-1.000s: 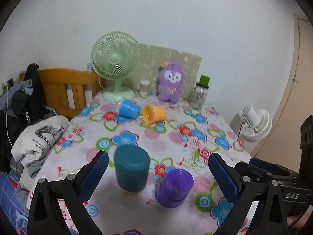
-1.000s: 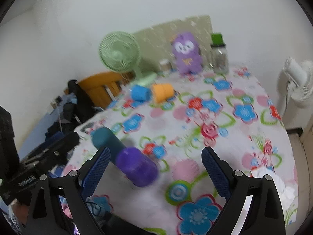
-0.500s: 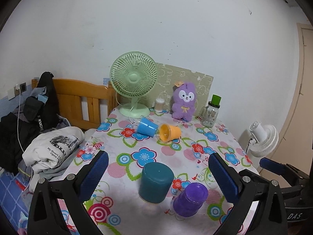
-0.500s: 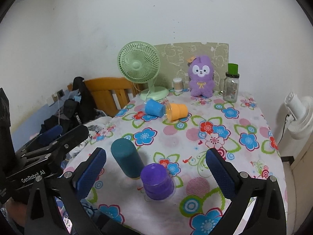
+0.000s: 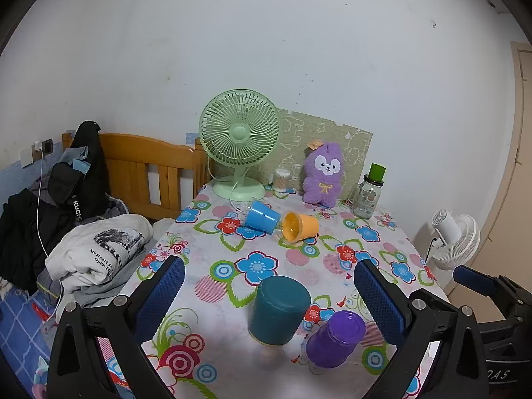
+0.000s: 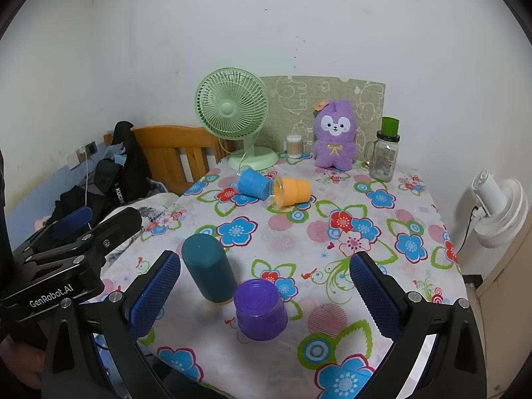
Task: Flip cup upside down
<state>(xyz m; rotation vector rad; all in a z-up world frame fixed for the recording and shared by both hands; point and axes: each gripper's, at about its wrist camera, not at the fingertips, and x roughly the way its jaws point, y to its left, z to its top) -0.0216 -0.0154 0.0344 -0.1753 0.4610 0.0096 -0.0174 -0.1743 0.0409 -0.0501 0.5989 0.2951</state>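
Change: over the last second both views have pulled back and up; the teal and purple cups, large and low in the frame a second ago, now sit smaller in the lower centre, and the right view, blurred then, is sharp.
Left tongs (image 5: 269, 294): spread wide, nothing between the pads, held back from the counter's near edge.
Right tongs (image 6: 264, 291): also spread wide and empty, drawn back over the near edge.
Teal cup (image 5: 278, 309): lower centre of the left view, standing base up on the counter (image 5: 216, 252), apart from both tongs.
Purple cup (image 5: 335, 338): just beside the teal one, lower right of centre, base up; the rim is blurred, so whether it lies flat is hard to tell.
Blue cup (image 5: 262, 216): mid-frame, lying on its side near the green fan (image 5: 238, 139).
Orange cup (image 5: 298, 226): touching or just beside the blue one, on its side, mouth turned toward the camera.
Meaning for the task: two cups appear already inverted, and the retreat with empty tongs reads as a release just finished. Likely next are the two lying cups, which need a longer reach toward the middle of the frame.
Risk: a lying cup may roll when nudged.
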